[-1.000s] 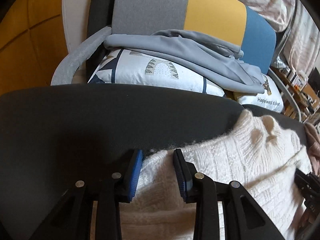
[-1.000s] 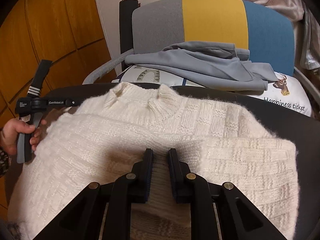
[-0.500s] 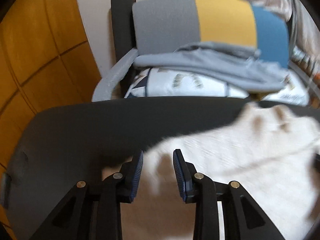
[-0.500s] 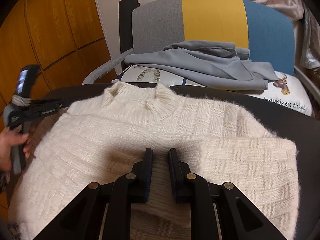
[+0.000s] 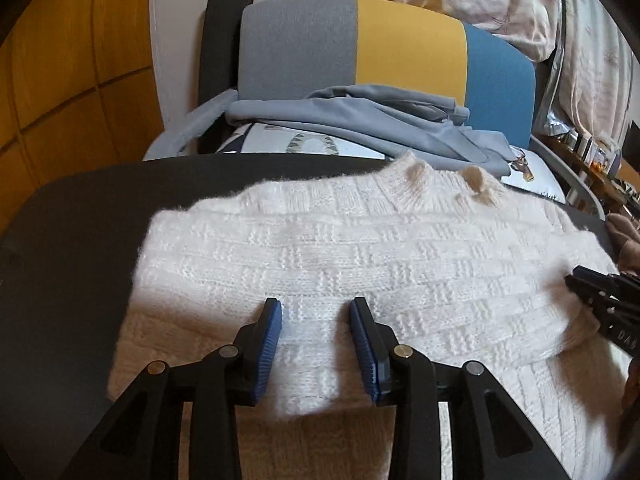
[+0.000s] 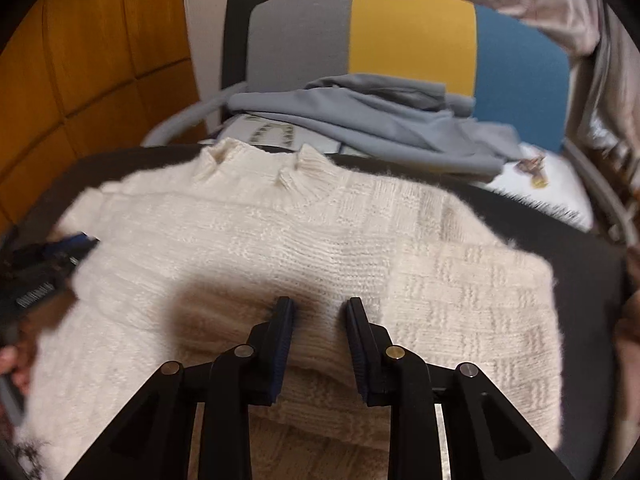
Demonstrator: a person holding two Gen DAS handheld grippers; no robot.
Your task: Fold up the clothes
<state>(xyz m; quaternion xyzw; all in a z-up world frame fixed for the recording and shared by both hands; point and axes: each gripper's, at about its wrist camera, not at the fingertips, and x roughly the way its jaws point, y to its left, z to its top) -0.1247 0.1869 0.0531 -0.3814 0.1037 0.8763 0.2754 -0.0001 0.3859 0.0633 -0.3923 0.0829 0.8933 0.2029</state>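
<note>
no text in either view is sharp enough to read.

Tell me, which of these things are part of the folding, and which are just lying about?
In the job:
- white sweater
- left hand-held gripper
- right hand-held gripper
- black table

Lying about:
- grey garment
- printed pillow
- striped chair

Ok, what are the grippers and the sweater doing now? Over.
Both hand-held grippers, left and right, open, jaws just widened. White sweater flat on black table, sleeves folded in. Nothing in the way.

A home: cushioned armchair [image 5: 400,48], draped bedding [image 5: 520,8], wood panelling [image 5: 60,80].
</note>
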